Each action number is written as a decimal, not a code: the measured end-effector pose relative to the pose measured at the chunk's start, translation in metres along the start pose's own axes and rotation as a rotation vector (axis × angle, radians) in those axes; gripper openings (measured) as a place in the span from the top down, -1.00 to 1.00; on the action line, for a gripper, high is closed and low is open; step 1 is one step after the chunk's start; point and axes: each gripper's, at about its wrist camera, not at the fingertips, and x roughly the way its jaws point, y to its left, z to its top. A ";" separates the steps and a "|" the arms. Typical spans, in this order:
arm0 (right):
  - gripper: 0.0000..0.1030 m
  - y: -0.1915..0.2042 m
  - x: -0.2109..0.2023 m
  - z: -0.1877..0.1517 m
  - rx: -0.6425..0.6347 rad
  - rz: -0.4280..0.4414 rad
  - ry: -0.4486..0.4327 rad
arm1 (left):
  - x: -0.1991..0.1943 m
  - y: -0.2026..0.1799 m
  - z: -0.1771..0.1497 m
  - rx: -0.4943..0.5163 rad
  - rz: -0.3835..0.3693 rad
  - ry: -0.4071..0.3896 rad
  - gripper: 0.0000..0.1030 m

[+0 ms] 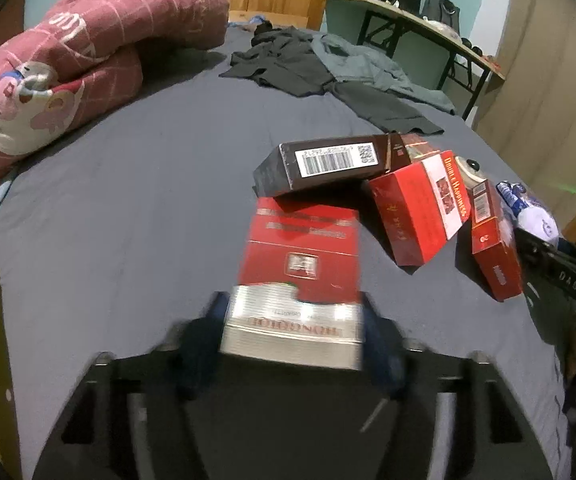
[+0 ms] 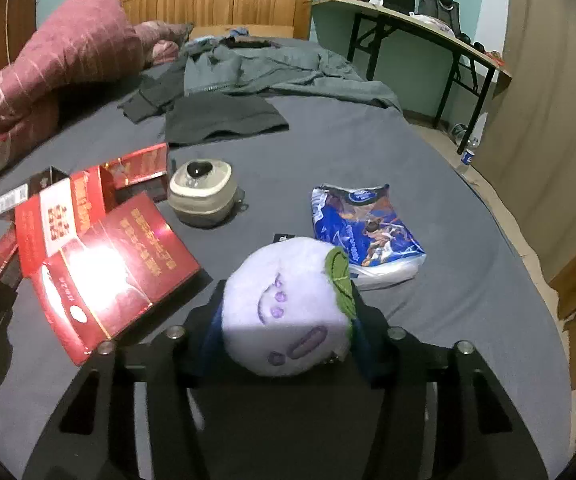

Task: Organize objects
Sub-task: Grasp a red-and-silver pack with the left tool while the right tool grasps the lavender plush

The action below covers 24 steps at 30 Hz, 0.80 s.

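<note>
Left gripper [image 1: 293, 336] is clamped on a red and silver box [image 1: 297, 280], pads against both its long sides; the box sits low over the grey bed sheet [image 1: 128, 208], blurred. Right gripper [image 2: 286, 336] is squeezed on a pale purple plush toy [image 2: 288, 304] with a green leaf, also right over the sheet.

Only the left view shows the held box and the brown box [image 1: 323, 164] barcode side up. Only the right view shows the cream round case [image 2: 202, 194] whole and the blue printed packet [image 2: 363, 228] flat just beyond the plush.

Hard to read: glare washes out the big red box [image 2: 116, 272] in the right view; the pile overlaps, so I can't tell which boxes touch. Left view crops the plush and packet at its right edge.

Count: five boxes visible in left view, one plush, one packet, one case, dark clothes [image 1: 288, 64] heaped further up, one pink quilt [image 1: 68, 60].
</note>
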 end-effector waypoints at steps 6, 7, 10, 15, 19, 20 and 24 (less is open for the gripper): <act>0.03 -0.011 -0.016 -0.005 0.026 0.048 -0.028 | -0.003 0.001 -0.002 -0.002 -0.014 -0.009 -0.13; 0.03 -0.012 -0.018 -0.007 0.026 0.052 -0.027 | -0.007 0.001 -0.005 -0.004 -0.016 -0.012 -0.13; 0.03 -0.014 -0.026 -0.013 0.028 0.068 -0.022 | -0.012 0.001 -0.009 -0.004 -0.016 -0.013 -0.12; 0.03 -0.009 -0.042 -0.029 0.021 0.080 -0.014 | -0.035 -0.002 -0.024 0.011 -0.011 -0.022 -0.12; 0.03 0.000 -0.061 -0.044 0.022 0.103 -0.016 | -0.062 -0.001 -0.045 0.022 -0.002 -0.025 -0.11; 0.03 0.003 -0.066 -0.048 0.022 0.111 -0.016 | -0.069 0.000 -0.052 0.023 -0.001 -0.025 -0.11; 0.03 0.018 -0.083 -0.061 0.010 0.127 -0.019 | -0.103 0.005 -0.077 0.024 0.017 -0.037 -0.11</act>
